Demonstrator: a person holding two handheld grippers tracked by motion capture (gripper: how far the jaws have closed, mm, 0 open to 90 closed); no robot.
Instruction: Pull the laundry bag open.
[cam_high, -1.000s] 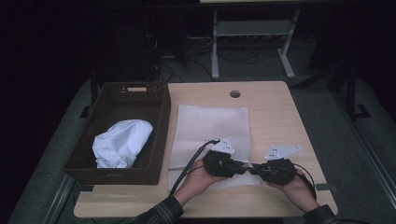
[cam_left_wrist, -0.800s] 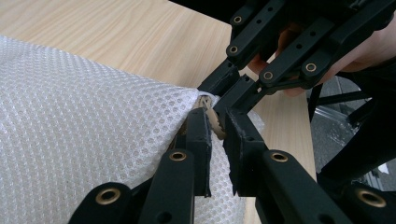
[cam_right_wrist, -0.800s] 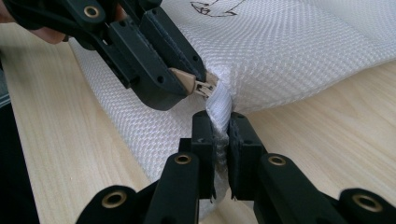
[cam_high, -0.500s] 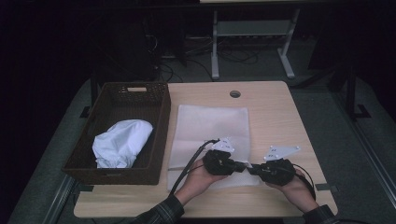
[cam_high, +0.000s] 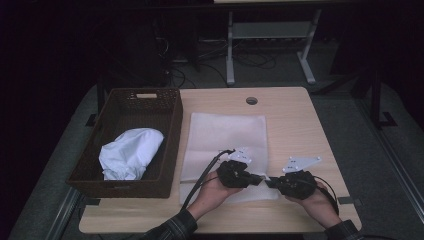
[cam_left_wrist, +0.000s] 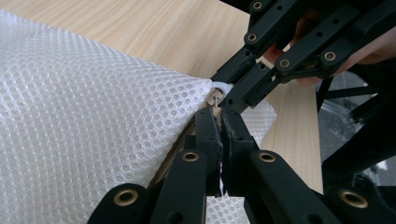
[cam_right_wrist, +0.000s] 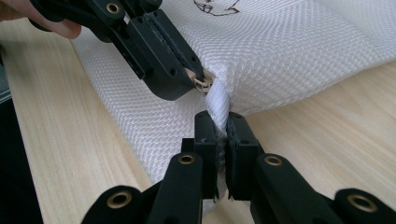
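Left gripper stays clamped on the zipper pull; right gripper pinches the mesh laundry bag corner (barely moved), zipper unopened.

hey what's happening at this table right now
A person is working on a white mesh zip bag lying flat on the light wooden table. The left hand-held gripper is shut on the bag's small beige zipper pull, while the right hand-held gripper pinches the white fabric corner beside it. A dark woven basket holding a crumpled white cloth sits to the left.
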